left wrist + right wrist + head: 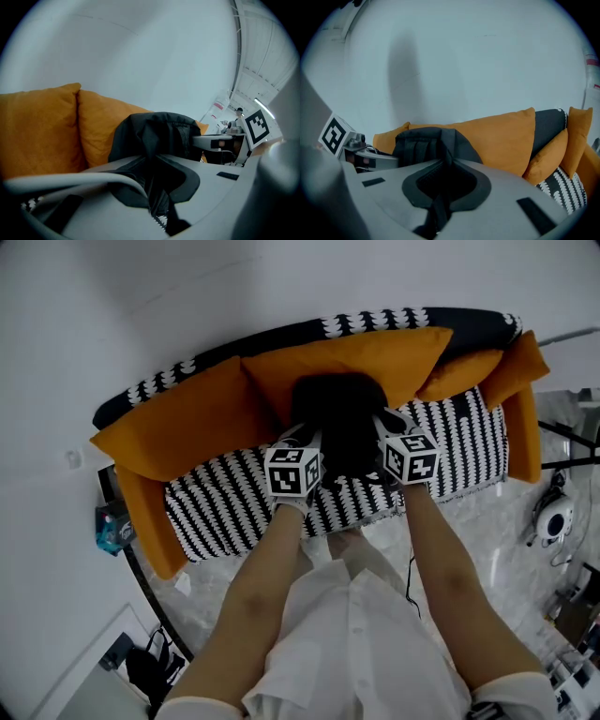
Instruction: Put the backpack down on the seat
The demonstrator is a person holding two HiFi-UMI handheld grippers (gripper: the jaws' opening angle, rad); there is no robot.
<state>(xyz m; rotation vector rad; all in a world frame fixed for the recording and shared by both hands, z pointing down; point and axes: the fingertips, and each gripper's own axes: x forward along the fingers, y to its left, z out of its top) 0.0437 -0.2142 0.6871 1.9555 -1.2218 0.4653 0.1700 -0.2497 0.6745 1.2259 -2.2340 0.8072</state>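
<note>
Backpack [336, 423] pinched by left gripper [302, 439] and right gripper [386, 423], jaws closed on its fabric, over sofa seat [234, 507]. Step: lowering. Next: set down, release.

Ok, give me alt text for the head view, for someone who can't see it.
Seen from above, a person's left gripper and right gripper each clamp a black backpack, holding it against the orange cushions of a sofa, over its black-and-white patterned seat. Bare forearms and a white shirt fill the lower frame.
</note>
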